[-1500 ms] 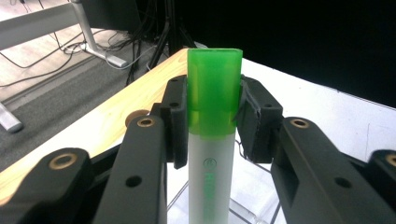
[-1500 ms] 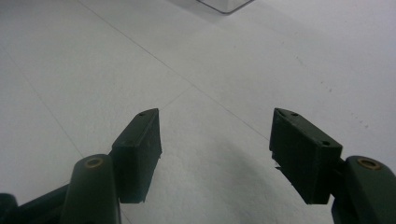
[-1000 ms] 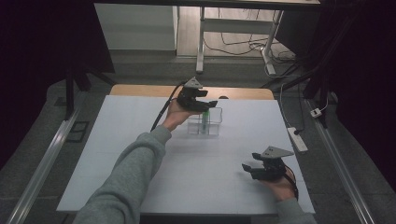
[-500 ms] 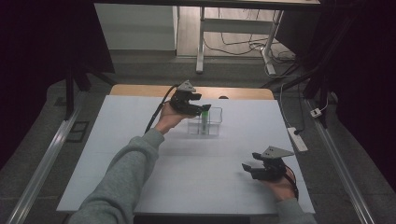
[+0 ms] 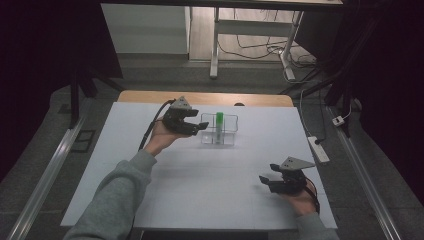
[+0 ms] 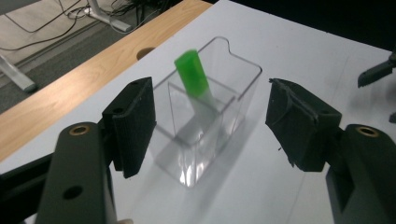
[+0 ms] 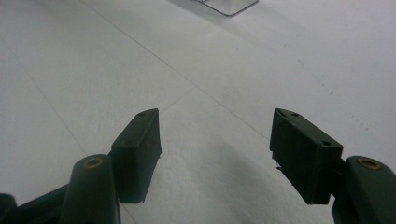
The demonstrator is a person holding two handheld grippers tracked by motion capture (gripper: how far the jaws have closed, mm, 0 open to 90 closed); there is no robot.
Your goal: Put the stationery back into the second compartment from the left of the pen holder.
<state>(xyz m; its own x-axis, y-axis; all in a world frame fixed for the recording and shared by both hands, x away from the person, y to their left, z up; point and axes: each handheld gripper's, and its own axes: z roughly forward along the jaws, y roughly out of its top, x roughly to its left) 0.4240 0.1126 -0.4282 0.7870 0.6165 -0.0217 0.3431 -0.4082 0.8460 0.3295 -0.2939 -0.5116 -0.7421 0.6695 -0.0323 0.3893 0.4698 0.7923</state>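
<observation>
Green-capped tube already in clear rack; L gripper wide open, empty, alongside; R gripper open, empty, idle; job looks near done.

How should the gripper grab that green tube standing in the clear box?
Probably by its top end, coming down from above. The green tube leans in a compartment of the clear box, whose walls cover its lower part; its capped top pokes above the rim. The open left gripper would straddle that top.
</observation>
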